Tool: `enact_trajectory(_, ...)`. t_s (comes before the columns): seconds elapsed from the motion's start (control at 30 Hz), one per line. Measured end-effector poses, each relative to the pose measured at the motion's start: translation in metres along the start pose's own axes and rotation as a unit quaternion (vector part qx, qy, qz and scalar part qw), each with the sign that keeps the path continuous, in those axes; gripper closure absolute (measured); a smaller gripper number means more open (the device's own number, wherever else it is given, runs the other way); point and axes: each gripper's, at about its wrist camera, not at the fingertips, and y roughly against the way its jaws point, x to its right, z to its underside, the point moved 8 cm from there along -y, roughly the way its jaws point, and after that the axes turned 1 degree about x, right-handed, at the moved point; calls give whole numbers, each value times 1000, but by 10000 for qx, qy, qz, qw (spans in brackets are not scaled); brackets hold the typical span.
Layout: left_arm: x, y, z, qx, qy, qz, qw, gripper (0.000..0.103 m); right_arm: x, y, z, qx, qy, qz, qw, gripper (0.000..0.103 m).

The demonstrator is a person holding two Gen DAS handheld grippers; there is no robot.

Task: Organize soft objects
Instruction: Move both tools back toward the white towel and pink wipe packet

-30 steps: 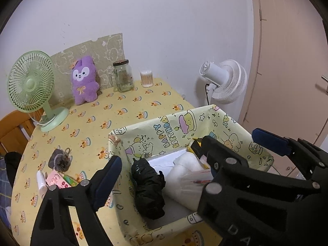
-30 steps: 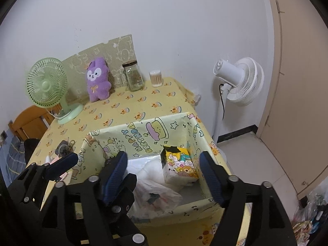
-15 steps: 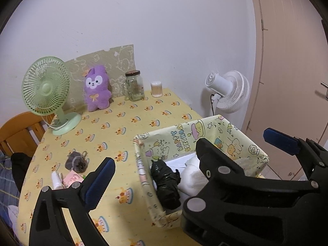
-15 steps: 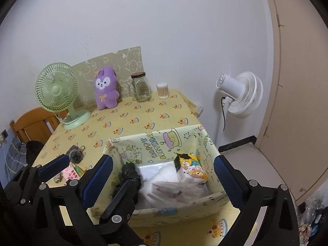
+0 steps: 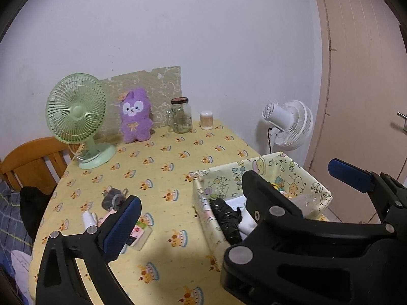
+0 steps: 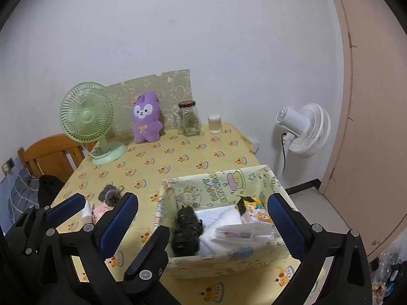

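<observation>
Both grippers have pulled back and risen from the patterned storage box, which now sits lower and farther right in the left wrist view.

The left gripper and right gripper are both spread wide, holding nothing. In the box, lower centre of the right wrist view, lie a black bundle, white soft items and a cartoon-printed pack; pastel lettering on its inner wall is upside down and unreadable. A purple plush rabbit stands at the table's far edge, centre left, between a green desk fan and a glass jar. The tablecloth bears cake prints.
</observation>
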Motion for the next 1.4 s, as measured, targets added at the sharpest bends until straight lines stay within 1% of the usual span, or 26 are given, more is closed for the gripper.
enact_trajectory(0.3, -24, 24, -3, 217, 55, -213, 9995, 0, -30, 16, -7, 202, 103, -195, 9996, 0)
enact_trajectory(0.57, -47, 34, -3, 279, 151, -394, 9987, 0, -55, 20, -11, 184, 233, -369, 9989, 0)
enact_trajectory(1.17, -107, 21, 19, 116, 373, -720, 9966, 1, -116, -13, 3, -58, 428, -773, 9961, 0)
enact_trajectory(1.4, -127, 10, 30, 33, 443, -793, 9959, 2, -134, -30, 10, -102, 488, -790, 9956, 0)
